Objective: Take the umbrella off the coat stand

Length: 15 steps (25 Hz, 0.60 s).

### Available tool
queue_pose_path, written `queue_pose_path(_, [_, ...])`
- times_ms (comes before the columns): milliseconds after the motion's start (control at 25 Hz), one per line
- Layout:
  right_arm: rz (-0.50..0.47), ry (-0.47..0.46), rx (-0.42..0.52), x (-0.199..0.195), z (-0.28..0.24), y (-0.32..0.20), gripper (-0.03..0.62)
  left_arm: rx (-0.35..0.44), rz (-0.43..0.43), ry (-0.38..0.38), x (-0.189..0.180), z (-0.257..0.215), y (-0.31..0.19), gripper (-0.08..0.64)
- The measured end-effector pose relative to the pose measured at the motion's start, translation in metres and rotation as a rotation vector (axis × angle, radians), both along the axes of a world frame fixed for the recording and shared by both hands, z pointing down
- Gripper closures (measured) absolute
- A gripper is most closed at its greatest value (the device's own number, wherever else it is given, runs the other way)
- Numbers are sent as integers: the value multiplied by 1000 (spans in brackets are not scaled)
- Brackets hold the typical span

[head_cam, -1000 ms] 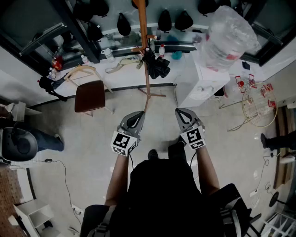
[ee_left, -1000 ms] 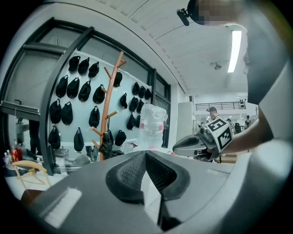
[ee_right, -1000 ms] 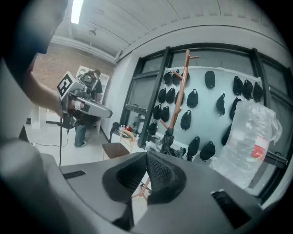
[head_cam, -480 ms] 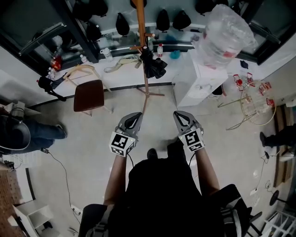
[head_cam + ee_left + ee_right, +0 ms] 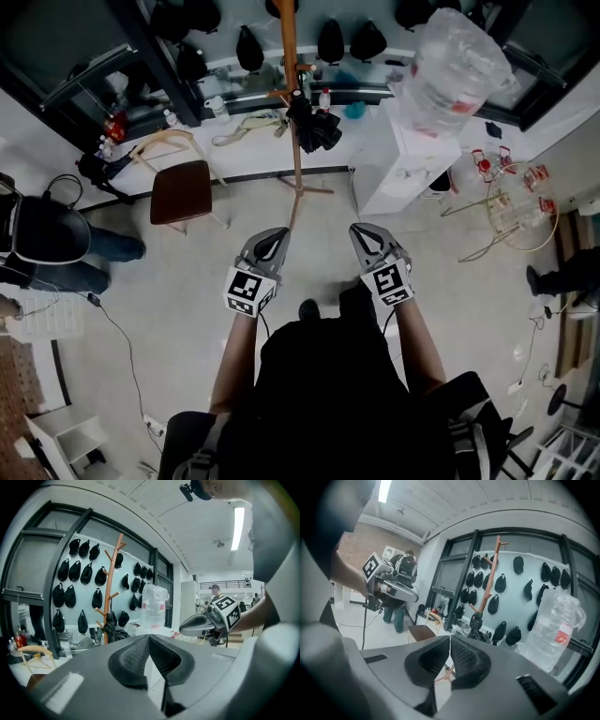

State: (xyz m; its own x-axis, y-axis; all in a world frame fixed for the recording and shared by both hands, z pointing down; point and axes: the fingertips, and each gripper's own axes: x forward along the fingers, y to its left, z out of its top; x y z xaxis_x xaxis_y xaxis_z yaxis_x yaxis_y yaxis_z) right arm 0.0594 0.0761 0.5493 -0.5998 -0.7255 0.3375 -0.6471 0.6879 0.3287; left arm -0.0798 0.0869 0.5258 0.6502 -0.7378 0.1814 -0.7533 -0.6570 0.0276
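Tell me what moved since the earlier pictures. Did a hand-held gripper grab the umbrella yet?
Only the bystander at the left edge moved, walking up the picture. Nothing was grabbed or let go. The left hand-held gripper and the right hand-held gripper stay shut and empty, side by side in front of the person. The black umbrella still hangs on the coat stand.

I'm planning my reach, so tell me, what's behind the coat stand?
A pale wall hung with rows of black caps, and a counter with small bottles below. The black umbrella hanging on the stand covers whatever sits right behind it.
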Motion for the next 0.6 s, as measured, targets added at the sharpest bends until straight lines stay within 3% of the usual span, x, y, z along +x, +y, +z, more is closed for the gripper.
queue_pose_path(600, [-5,-35,27,-10,-7,7,502,21,3,12,-5,-9,3,526])
